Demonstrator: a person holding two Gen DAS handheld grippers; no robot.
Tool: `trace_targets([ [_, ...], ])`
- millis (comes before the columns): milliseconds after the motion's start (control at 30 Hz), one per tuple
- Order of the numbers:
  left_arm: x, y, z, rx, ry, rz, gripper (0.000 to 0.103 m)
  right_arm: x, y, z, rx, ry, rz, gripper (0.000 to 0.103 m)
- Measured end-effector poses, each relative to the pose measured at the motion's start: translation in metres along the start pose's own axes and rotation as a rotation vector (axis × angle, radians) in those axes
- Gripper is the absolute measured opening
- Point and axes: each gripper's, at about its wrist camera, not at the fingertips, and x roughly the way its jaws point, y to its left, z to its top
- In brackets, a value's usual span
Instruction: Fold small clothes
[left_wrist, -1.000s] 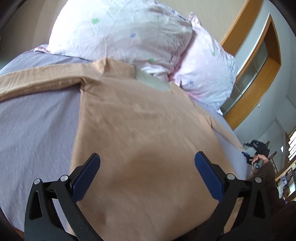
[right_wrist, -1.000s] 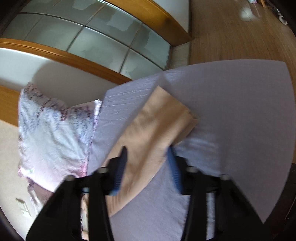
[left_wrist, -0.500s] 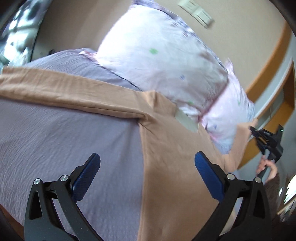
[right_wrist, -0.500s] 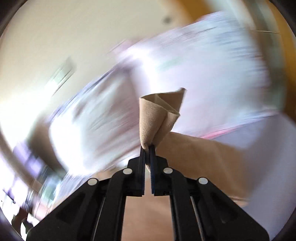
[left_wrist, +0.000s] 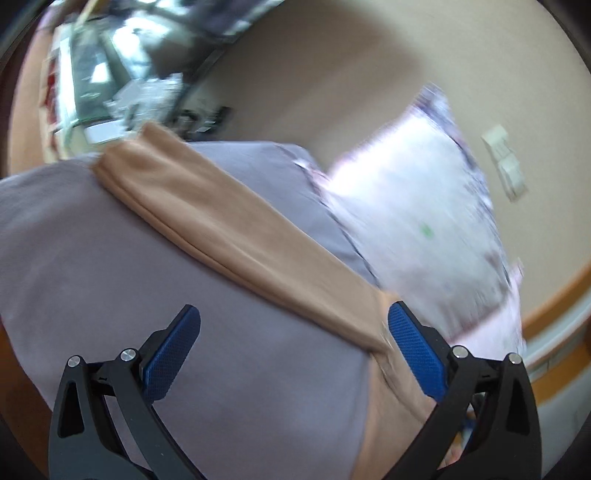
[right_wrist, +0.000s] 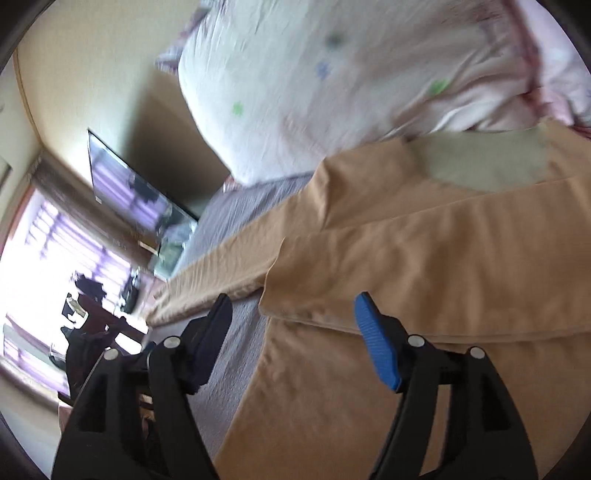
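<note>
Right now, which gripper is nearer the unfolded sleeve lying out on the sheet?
Left. The left gripper hangs open right beside the sleeve; the right gripper is open over the folded-in sleeve on the shirt body.

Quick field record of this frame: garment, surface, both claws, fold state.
garment: tan long-sleeved knit top, flat on the bed
surface: lilac bedsheet
behind: pale floral pillow
left claw: open, empty, over sheet beside the spread-out left sleeve
right claw: open, empty, at the edge of the sleeve folded across the body
fold state: one sleeve folded in, other not yet

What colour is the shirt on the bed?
Tan, like light peach. The shirt shows best in the right wrist view.
</note>
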Motion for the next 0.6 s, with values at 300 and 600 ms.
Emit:
trace_targets([
  [300,0.012,0.043,0.045,-0.257,-0.010,0.116,0.078,-0.055,-0.041,0.026,0.045,-0.091,-0.025,0.079],
  [600,0.026,0.056,0.065,-0.270,-0.005,0.206,0.013,-0.069,-0.037,0.018,-0.004,-0.114,0.028,0.082],
])
